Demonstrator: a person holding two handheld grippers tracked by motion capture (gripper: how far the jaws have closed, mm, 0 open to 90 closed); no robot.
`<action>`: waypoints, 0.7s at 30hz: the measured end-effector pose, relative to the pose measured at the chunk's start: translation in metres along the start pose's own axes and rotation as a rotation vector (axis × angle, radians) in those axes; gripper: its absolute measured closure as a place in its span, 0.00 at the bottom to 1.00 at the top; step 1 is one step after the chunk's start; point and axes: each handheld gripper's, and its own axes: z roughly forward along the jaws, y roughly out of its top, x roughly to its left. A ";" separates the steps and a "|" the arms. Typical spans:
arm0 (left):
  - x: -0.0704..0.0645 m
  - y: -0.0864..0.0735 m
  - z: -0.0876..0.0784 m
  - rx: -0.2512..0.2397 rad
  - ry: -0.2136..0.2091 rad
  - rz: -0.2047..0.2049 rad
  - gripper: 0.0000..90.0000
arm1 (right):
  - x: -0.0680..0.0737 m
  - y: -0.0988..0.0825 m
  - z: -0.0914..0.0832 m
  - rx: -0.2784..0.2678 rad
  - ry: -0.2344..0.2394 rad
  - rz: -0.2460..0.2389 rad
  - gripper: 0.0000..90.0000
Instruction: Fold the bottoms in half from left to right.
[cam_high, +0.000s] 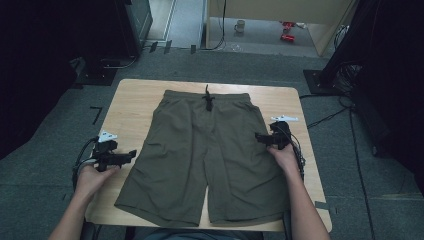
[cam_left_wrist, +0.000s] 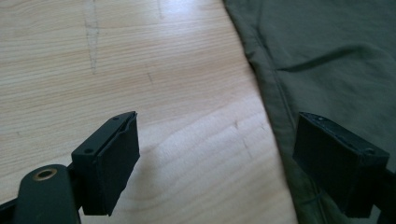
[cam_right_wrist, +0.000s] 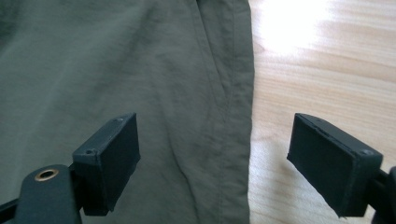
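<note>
A pair of olive-green shorts (cam_high: 200, 150) lies flat on the wooden table (cam_high: 130, 110), waistband and black drawstring (cam_high: 208, 99) at the far side, leg hems toward the person. My left gripper (cam_high: 131, 154) hovers just off the shorts' left side seam, open. In the left gripper view its jaws straddle the seam edge of the shorts (cam_left_wrist: 275, 112), left gripper (cam_left_wrist: 233, 163) above bare wood and cloth. My right gripper (cam_high: 260, 137) sits at the shorts' right side seam, open. In the right gripper view the right gripper (cam_right_wrist: 215, 163) spans the shorts' edge (cam_right_wrist: 233, 121).
The table's right strip (cam_high: 295, 105) and left strip are bare wood. Grey carpet surrounds the table, with cables (cam_high: 330, 117) on the floor at right and dark equipment (cam_high: 135, 25) behind. A mug (cam_high: 240, 26) stands far back on the floor.
</note>
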 end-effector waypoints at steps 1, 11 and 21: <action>-0.001 -0.001 -0.002 -0.001 -0.004 0.006 0.17 | 0.000 0.000 0.000 0.000 0.000 0.000 0.18; -0.013 -0.013 -0.017 -0.003 -0.100 0.115 0.18 | 0.004 0.004 -0.003 -0.016 0.017 -0.023 0.17; -0.023 -0.028 -0.025 -0.002 -0.180 0.173 0.19 | 0.006 0.003 -0.001 -0.006 0.021 -0.035 0.18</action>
